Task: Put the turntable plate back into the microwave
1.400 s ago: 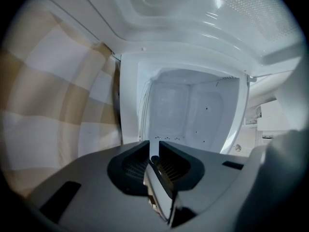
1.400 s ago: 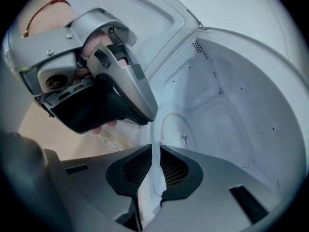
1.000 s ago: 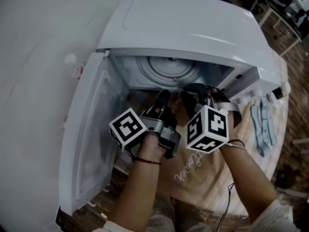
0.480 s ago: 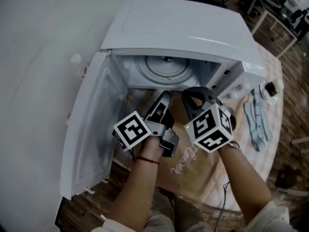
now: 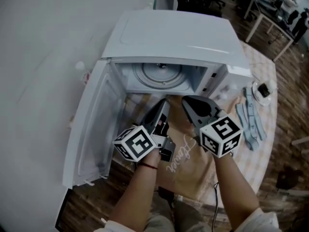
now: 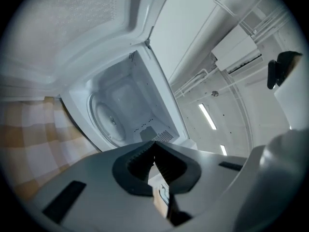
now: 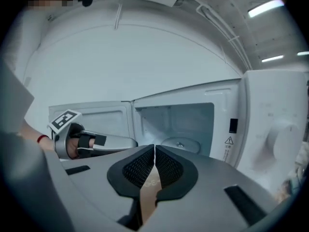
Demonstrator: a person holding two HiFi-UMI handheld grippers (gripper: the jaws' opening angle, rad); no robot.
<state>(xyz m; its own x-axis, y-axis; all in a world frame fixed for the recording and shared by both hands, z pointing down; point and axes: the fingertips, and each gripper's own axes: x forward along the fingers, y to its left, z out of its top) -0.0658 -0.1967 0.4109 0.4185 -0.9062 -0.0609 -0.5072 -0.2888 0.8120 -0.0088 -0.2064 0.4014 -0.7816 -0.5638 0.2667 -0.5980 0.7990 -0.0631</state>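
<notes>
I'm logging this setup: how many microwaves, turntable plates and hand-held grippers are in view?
Microwave: 1
Plate: 1
Hand-held grippers, left and right: 2
Total: 4

We make out a warning triangle label (image 7: 229,140) on the microwave (image 7: 270,129) at right, and cursive lettering (image 5: 176,152), illegible, on the cloth (image 5: 193,175).
</notes>
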